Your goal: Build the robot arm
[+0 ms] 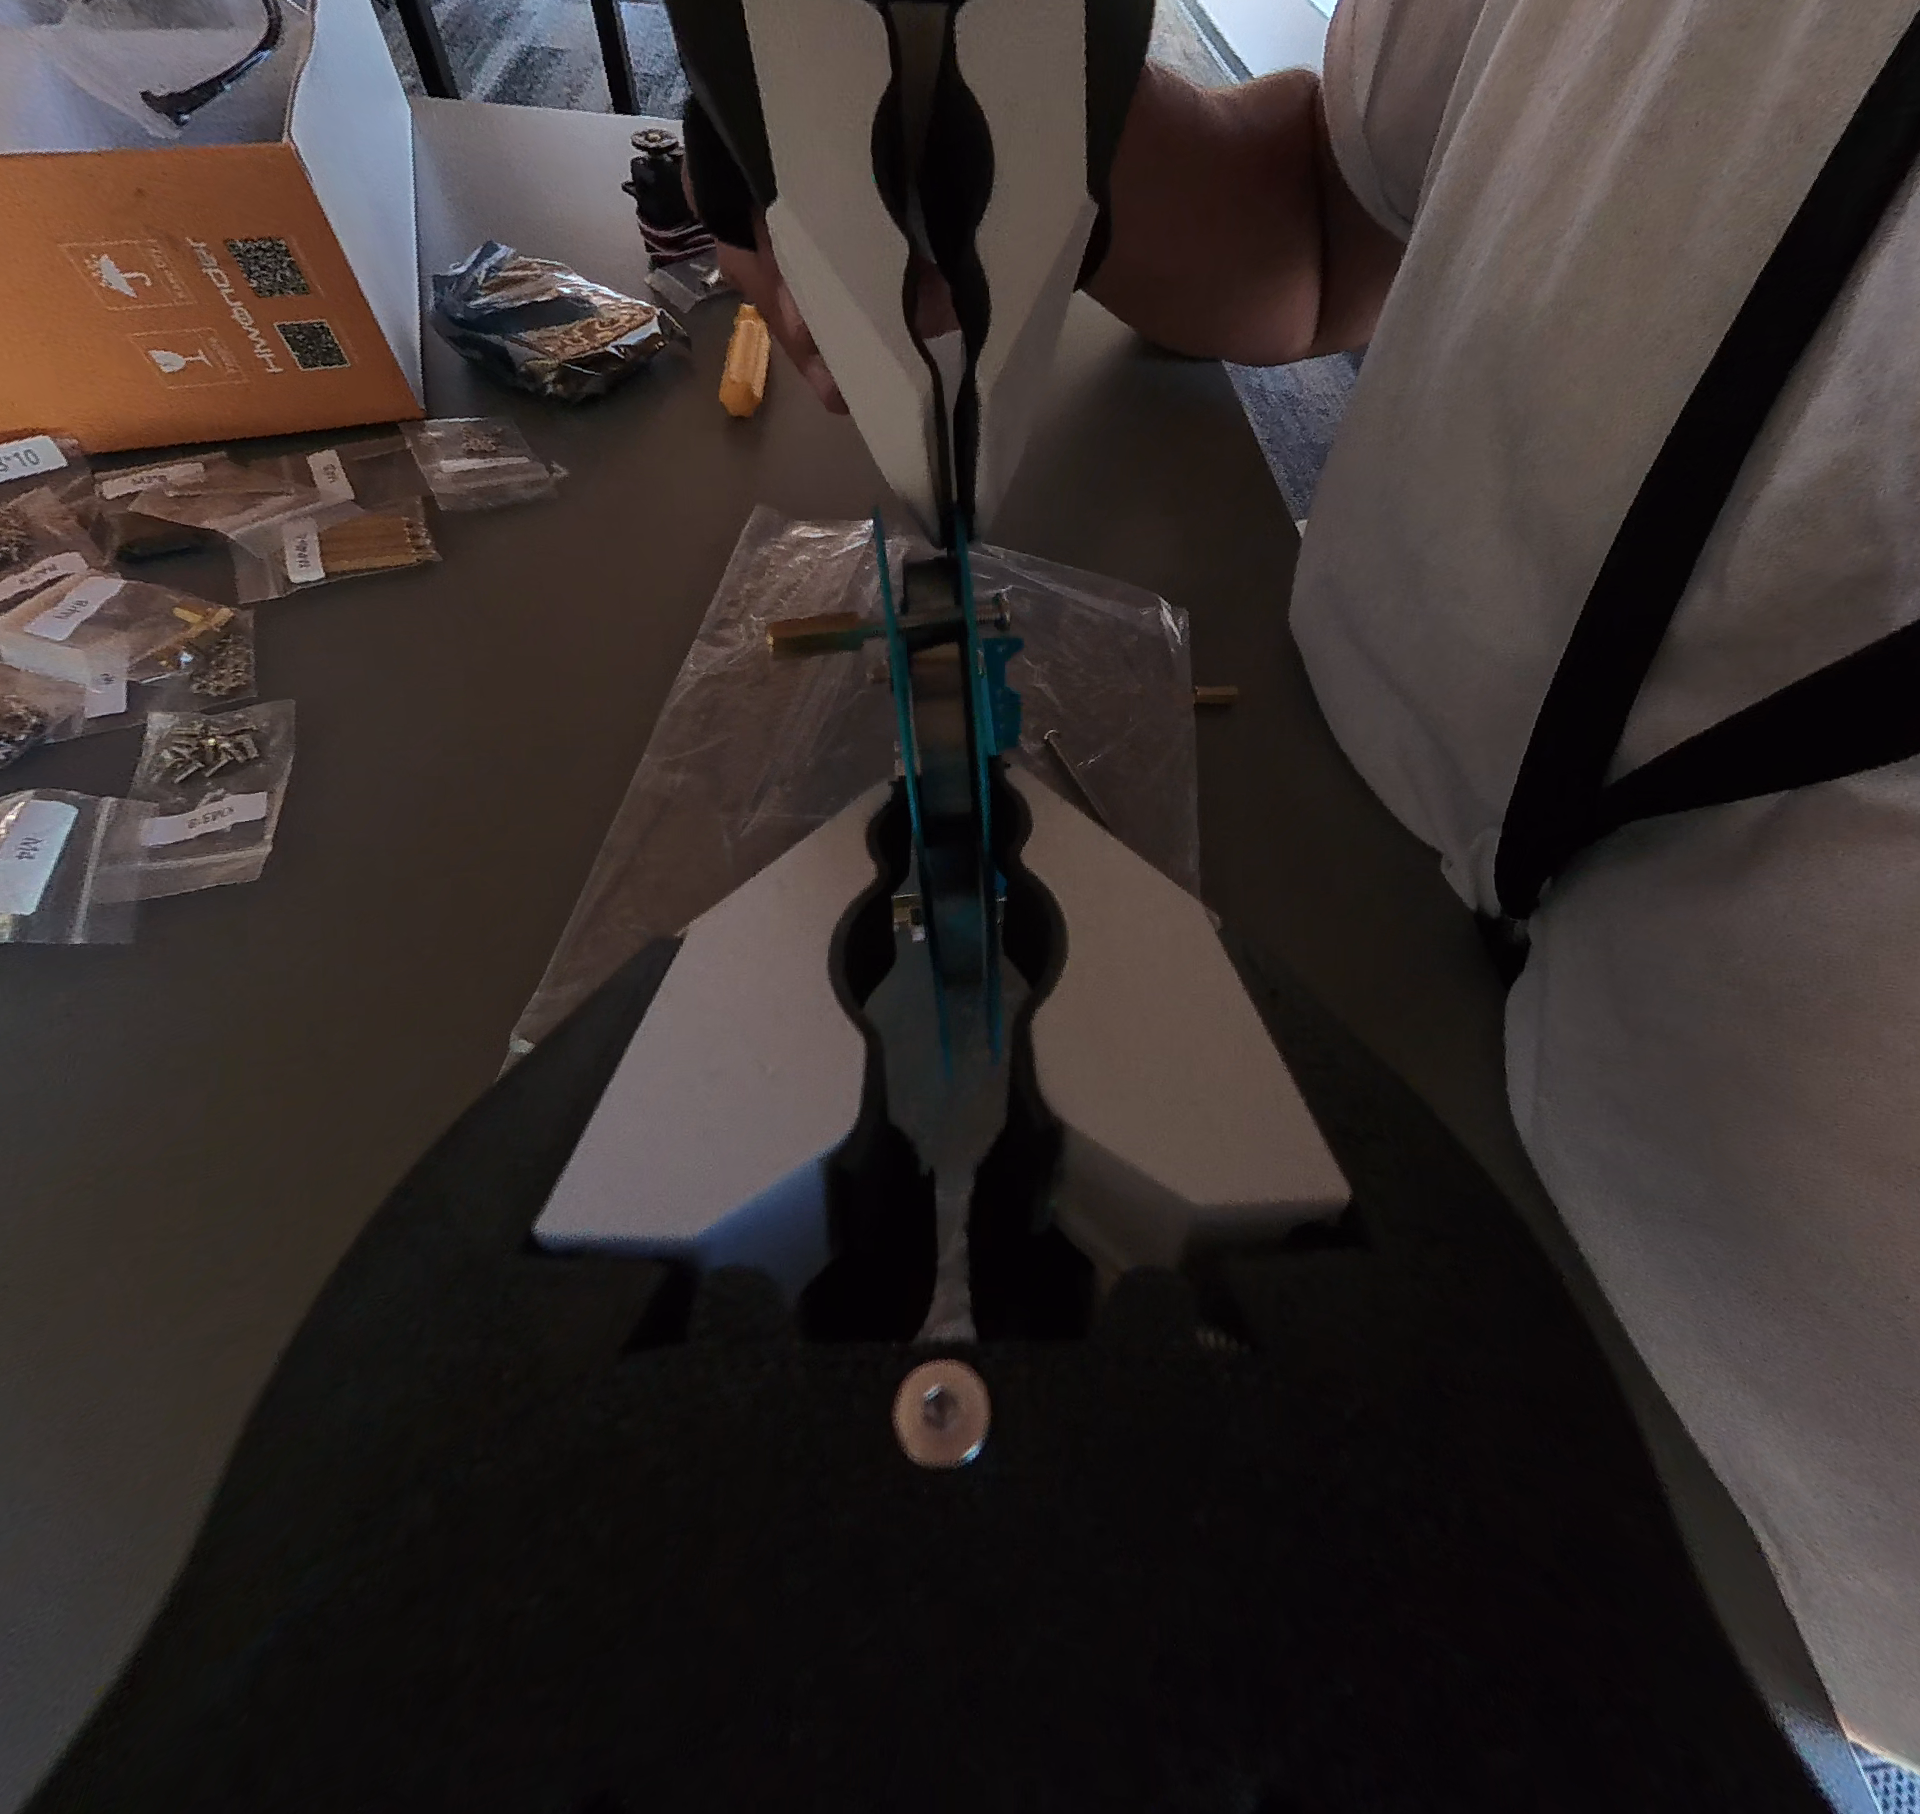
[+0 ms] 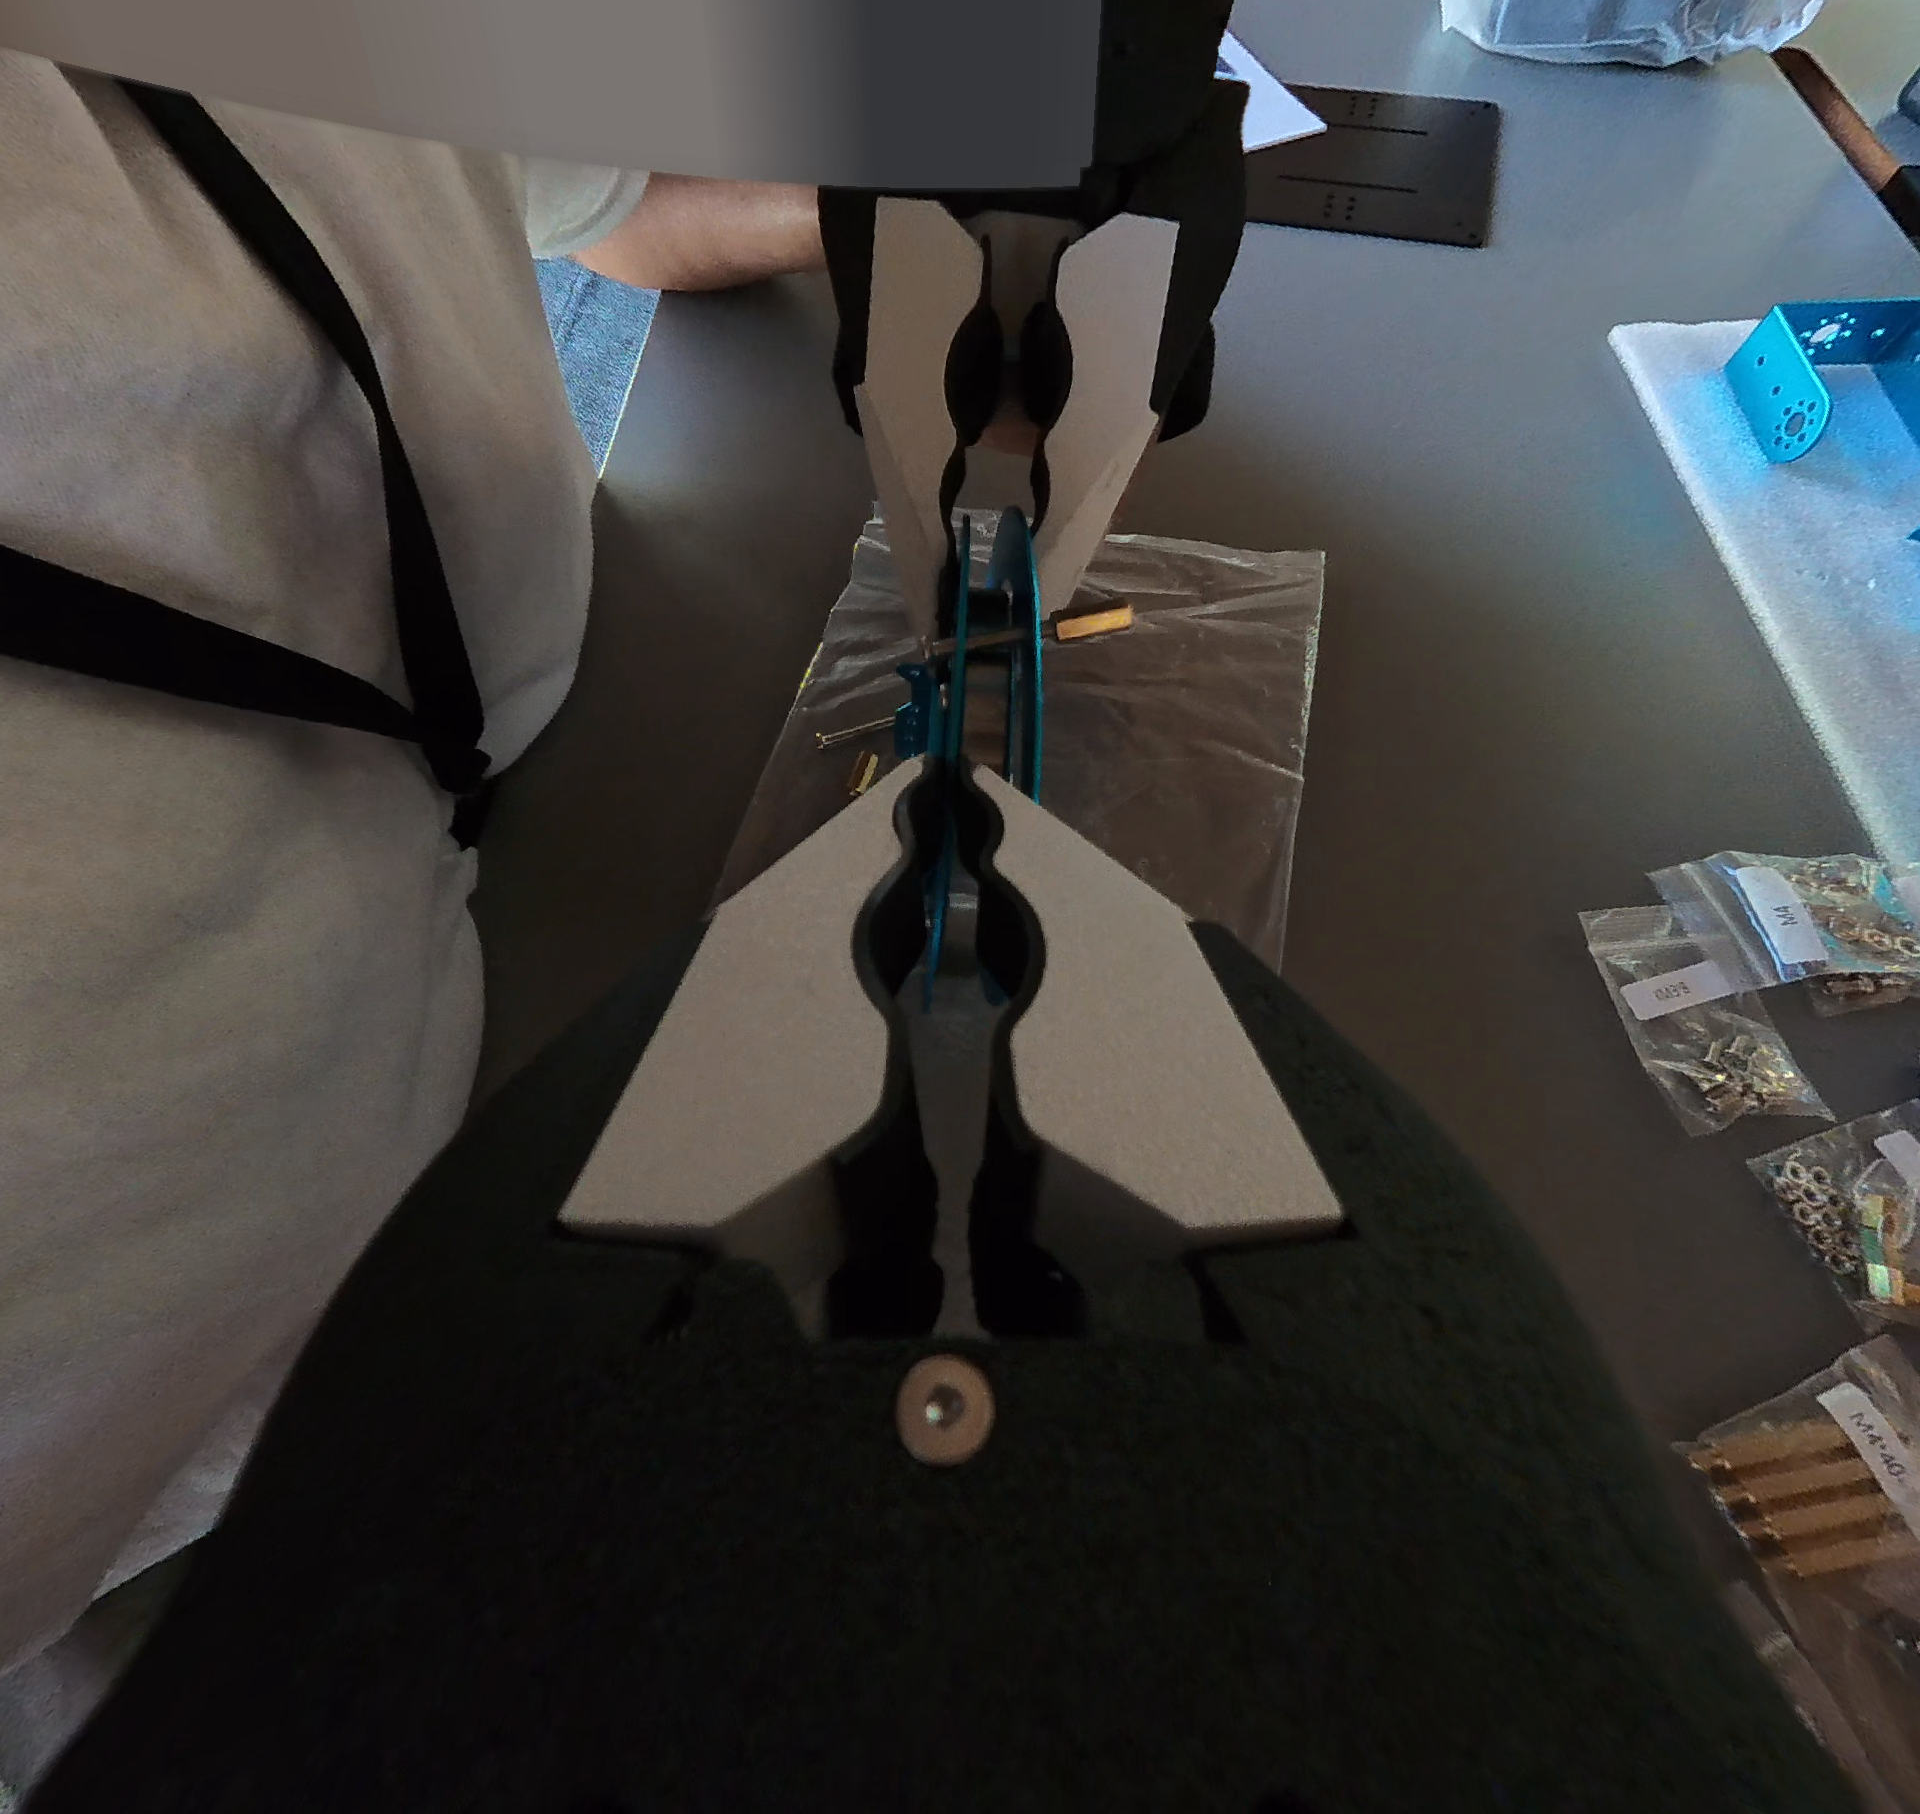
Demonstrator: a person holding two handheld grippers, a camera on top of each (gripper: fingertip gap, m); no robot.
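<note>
**Blue plate assembly pinched from both ends**

Blue plate assembly (image 1: 951, 829), two thin blue metal plates set edge-on with a dark block between them, hangs between my two claws above the grey table (image 1: 468, 1089). My left claw (image 1: 951, 803) is closed down on the near end of it, the plates running up the narrow slot between the white fingers (image 1: 727, 1068). My right claw (image 2: 951, 788) grips the opposite end the same way, pinching the plates between its white fingers (image 2: 790, 1058). In each wrist view the other claw shows straight ahead, tips meeting the far end of the assembly.

A brass standoff (image 1: 816, 634) on a long screw sticks out sideways through the plates, just beyond my left claw's tips. Directly under the assembly lies a clear plastic bag (image 1: 748, 756), flat on the table. Off to the left of my left claw sit small labelled bags of hardware (image 1: 208, 777) and an orange box (image 1: 177, 289). To the right of my right claw a blue bracket (image 2: 1808, 382) rests on white foam (image 2: 1745, 538).
</note>
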